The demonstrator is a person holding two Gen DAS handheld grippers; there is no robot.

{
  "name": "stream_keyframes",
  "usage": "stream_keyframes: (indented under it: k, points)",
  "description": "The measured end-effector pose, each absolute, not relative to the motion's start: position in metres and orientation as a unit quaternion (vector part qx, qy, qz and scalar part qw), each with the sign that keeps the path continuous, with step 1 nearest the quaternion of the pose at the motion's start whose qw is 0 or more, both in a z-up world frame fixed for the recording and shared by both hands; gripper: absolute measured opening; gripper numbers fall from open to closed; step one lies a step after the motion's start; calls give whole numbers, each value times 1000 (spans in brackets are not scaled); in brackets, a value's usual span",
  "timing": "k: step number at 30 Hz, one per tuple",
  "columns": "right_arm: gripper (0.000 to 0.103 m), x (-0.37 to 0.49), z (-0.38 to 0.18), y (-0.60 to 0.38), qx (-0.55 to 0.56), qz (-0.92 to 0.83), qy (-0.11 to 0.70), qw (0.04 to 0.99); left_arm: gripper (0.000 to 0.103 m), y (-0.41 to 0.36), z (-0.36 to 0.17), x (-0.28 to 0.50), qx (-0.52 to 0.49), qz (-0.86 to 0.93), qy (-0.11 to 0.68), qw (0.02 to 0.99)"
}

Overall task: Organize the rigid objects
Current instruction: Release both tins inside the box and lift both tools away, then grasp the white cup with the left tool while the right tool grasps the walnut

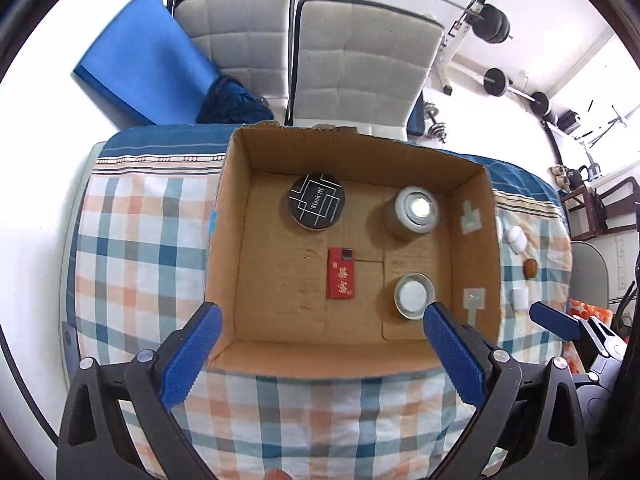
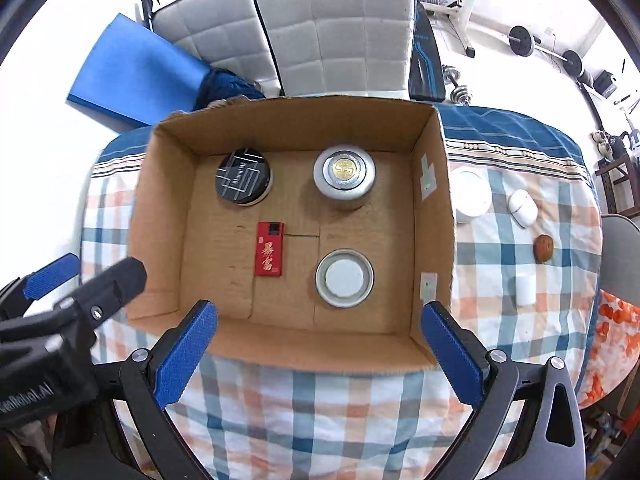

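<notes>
An open cardboard box (image 1: 240, 200) (image 2: 168, 216) sits on a checked cloth. Inside it are a black round tin (image 1: 316, 201) (image 2: 243, 181), a silver jar with a gold lid centre (image 1: 416, 210) (image 2: 345, 176), a red flat box (image 1: 341, 274) (image 2: 269, 254) and a white-lidded jar (image 1: 413, 295) (image 2: 345, 278). To the right of the box lie a white round lid (image 2: 472, 196), a white oval case (image 2: 523, 208) (image 1: 516, 236), a brown walnut (image 2: 544, 247) (image 1: 531, 268) and a small white cylinder (image 2: 525, 289) (image 1: 520, 298). My left gripper (image 1: 320, 356) and right gripper (image 2: 320, 354) are open and empty above the box's near edge.
Two padded white cushions (image 1: 360, 64) and a blue mat (image 1: 144, 60) stand behind the table. Barbells and weights (image 1: 496, 28) are at the back right. An orange patterned cloth (image 2: 616, 336) lies at the right edge.
</notes>
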State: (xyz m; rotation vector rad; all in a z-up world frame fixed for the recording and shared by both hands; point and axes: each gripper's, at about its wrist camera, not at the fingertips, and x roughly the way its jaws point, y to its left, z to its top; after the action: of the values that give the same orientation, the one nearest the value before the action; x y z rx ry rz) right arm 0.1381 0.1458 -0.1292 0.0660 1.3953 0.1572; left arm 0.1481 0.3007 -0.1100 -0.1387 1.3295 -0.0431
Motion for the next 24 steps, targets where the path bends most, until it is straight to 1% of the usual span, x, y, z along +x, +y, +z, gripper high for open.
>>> stream_keyframes:
  k: [8, 15, 19, 24]
  points:
    - [103, 106, -101, 134, 43, 90, 633, 767, 103, 290, -79, 118, -54, -30, 598, 799]
    - [103, 94, -87, 117, 59, 109, 626, 770, 103, 269, -58, 109, -53, -42, 581, 811]
    - [103, 97, -81, 86, 72, 107, 625, 770, 103, 240, -49, 113, -48, -51, 571, 818]
    - [103, 110, -86, 14, 90, 62, 626, 772, 103, 186, -58, 134, -48, -74, 582, 809]
